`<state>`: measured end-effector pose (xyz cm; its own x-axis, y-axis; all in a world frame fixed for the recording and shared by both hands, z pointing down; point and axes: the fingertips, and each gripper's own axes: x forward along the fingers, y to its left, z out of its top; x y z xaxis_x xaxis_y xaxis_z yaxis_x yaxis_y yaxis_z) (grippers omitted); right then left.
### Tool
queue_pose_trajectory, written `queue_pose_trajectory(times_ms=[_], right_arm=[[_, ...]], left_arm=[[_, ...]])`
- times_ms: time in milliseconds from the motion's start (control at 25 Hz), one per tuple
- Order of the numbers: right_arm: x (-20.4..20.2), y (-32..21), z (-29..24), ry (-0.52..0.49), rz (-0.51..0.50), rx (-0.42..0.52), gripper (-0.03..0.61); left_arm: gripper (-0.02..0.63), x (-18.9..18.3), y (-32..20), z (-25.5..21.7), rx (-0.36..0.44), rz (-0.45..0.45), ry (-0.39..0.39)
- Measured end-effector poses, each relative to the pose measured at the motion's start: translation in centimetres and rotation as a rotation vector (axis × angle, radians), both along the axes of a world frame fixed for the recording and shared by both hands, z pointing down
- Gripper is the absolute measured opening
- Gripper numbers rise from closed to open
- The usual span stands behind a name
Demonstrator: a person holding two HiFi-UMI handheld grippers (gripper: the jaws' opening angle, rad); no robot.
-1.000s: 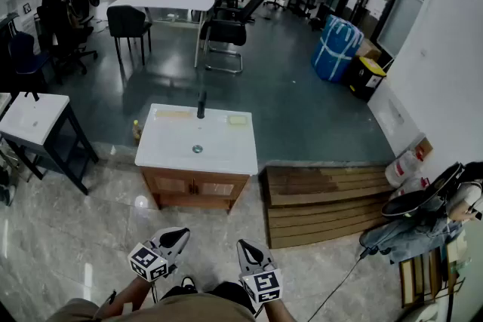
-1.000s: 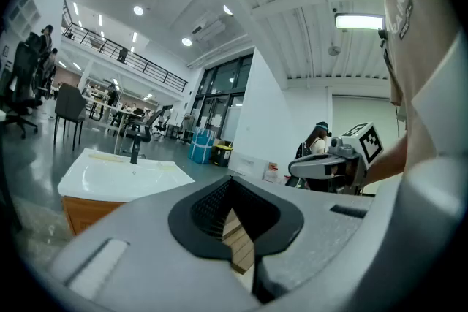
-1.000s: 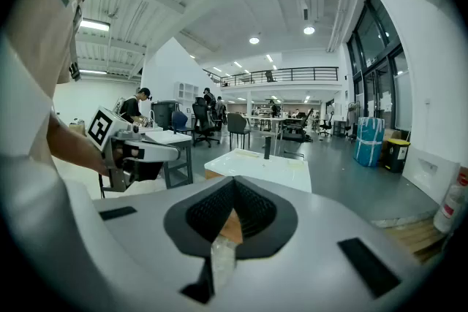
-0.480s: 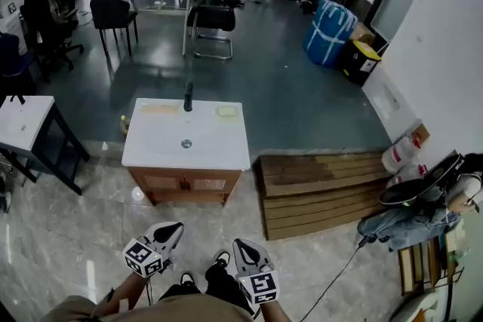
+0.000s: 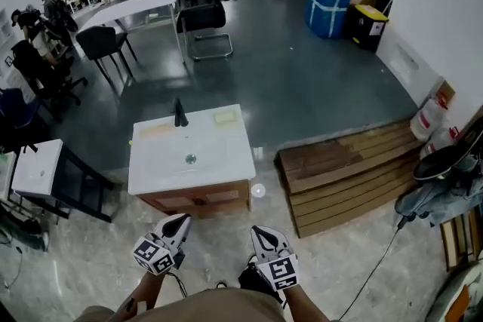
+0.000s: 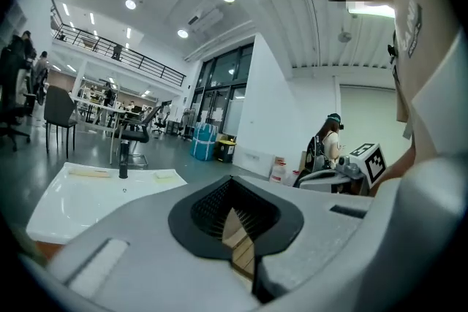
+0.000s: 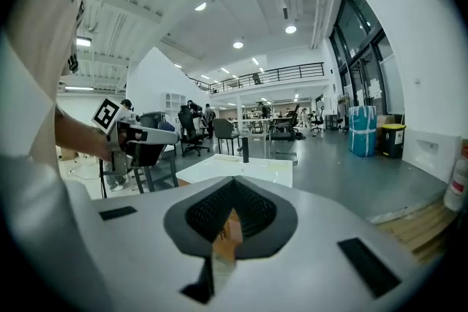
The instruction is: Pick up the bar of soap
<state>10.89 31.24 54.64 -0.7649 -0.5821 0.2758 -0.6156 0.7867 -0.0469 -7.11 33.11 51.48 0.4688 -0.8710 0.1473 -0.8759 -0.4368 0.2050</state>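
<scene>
The bar of soap (image 5: pixel 225 117) is a pale yellowish block on the back right corner of the white washbasin top (image 5: pixel 219 154), right of the black faucet (image 5: pixel 179 115). In the left gripper view the bar of soap (image 6: pixel 165 175) lies right of the faucet (image 6: pixel 123 168). My left gripper (image 5: pixel 179 221) and right gripper (image 5: pixel 260 232) hang close to my body, short of the cabinet front and well apart from the soap. Both have their jaws together with nothing between them, as the left gripper (image 6: pixel 232 183) and right gripper (image 7: pixel 232 186) show in their own views.
A flat beige strip (image 5: pixel 155 130) lies left of the faucet. A low wooden platform (image 5: pixel 347 170) stands right of the cabinet. A small white table (image 5: pixel 34 166) is at the left. A cable (image 5: pixel 377 264) runs over the floor at the right. Chairs and desks stand further back.
The head view has swung and tilted, so the washbasin sits at a slant. Both grippers stay shut low in front of my body, a little further apart.
</scene>
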Motion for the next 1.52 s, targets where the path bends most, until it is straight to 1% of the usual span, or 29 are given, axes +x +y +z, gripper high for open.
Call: queue_pose_trajectory(times_ms=[80, 200, 280, 440, 520, 640, 720, 800, 880, 1040, 1160, 1240, 1360, 1440, 1520], right_arm=[[0.1, -1.6, 0.0, -0.014, -0.016, -0.008, -0.003], [-0.1, -4.3, -0.2, -0.037, -0.034, 0.009, -0.003], [-0.2, -5.9, 0.0, -0.052, -0.041, 0.003, -0.003], [0.0, -7.5, 1.5, -0.082, -0.056, -0.066, -0.003], [-0.4, -8.2, 1.9, -0.091, -0.069, -0.08, -0.003], [-1.0, -9.7, 1.7, -0.09, -0.084, -0.078, -0.003], [-1.0, -10.2, 2.4, -0.078, -0.084, -0.098, -0.003], [-1.0, -10.7, 3.4, -0.059, -0.085, -0.115, -0.003], [-1.4, -11.6, 3.9, -0.04, -0.093, -0.111, -0.003], [-3.0, -14.0, 4.1, -0.024, -0.077, -0.105, -0.003], [-4.2, -15.5, 3.5, -0.02, -0.045, -0.109, -0.003], [-5.2, -16.6, 2.4, -0.025, -0.023, -0.103, -0.003], [-7.4, -18.8, 1.2, -0.023, -0.029, -0.069, -0.003], [-9.1, -20.2, 0.8, -0.027, -0.039, -0.039, -0.003], [-10.2, -21.6, -0.1, -0.033, -0.016, -0.017, -0.003]], left_arm=[[0.0, 0.3, -1.4, -0.2, -0.008, -0.018, 0.017], [0.0, 0.9, -3.7, -0.5, -0.003, -0.038, 0.011], [0.0, 1.2, -5.0, -0.9, -0.004, -0.053, 0.008], [0.0, 1.9, -6.2, -0.3, -0.024, -0.073, 0.001], [0.0, 1.9, -6.9, -0.3, -0.031, -0.08, -0.011], [0.0, 1.6, -8.1, -0.5, -0.031, -0.087, -0.025], [0.0, 1.7, -8.3, 0.2, -0.05, -0.081, -0.035], [0.0, 1.8, -8.8, 1.0, -0.07, -0.079, -0.03], [0.0, 1.6, -9.9, 1.7, -0.072, -0.078, -0.015], [0.0, 0.4, -12.2, 3.1, -0.068, -0.044, 0.005], [0.0, -0.7, -14.0, 3.6, -0.064, -0.004, -0.001], [0.0, -1.7, -15.3, 3.5, -0.048, 0.02, -0.01], [0.0, -3.1, -17.7, 3.2, -0.017, 0.056, -0.028], [0.0, -4.1, -19.1, 3.0, -0.007, 0.081, -0.025], [0.0, -4.8, -20.3, 3.0, -0.002, 0.105, -0.015]])
